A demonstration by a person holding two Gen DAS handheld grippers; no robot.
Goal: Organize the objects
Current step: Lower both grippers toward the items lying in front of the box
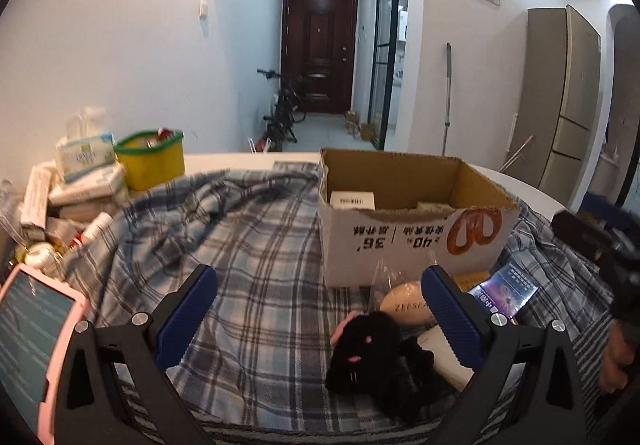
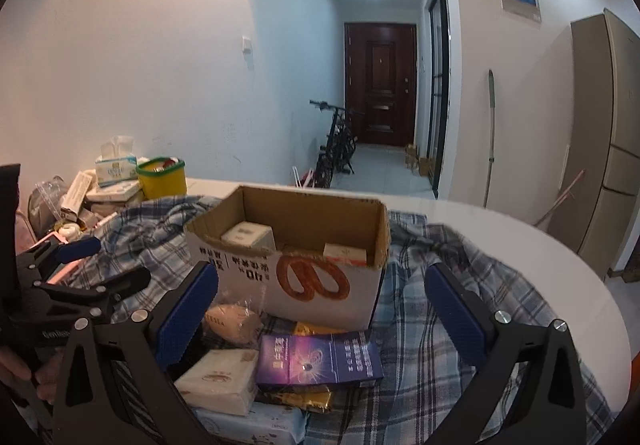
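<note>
Both grippers, left [image 1: 320,317] and right [image 2: 322,319], spread wide and empty over the plaid cloth [image 1: 256,245]; cardboard box [image 2: 320,285] holds two small cartons; purple box [image 2: 320,359], black plush [image 1: 368,353], tissue pack [image 2: 220,379] left outside.

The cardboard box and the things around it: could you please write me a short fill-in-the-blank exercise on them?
1. The cardboard box stands on a ____ cloth.
2. The print on the box's front shows a ____.
3. The black plush toy lies between the fingers of the ____ gripper.
4. Both grippers, including the right gripper, are ____.

Missing words: plaid; pretzel; left; open
</note>
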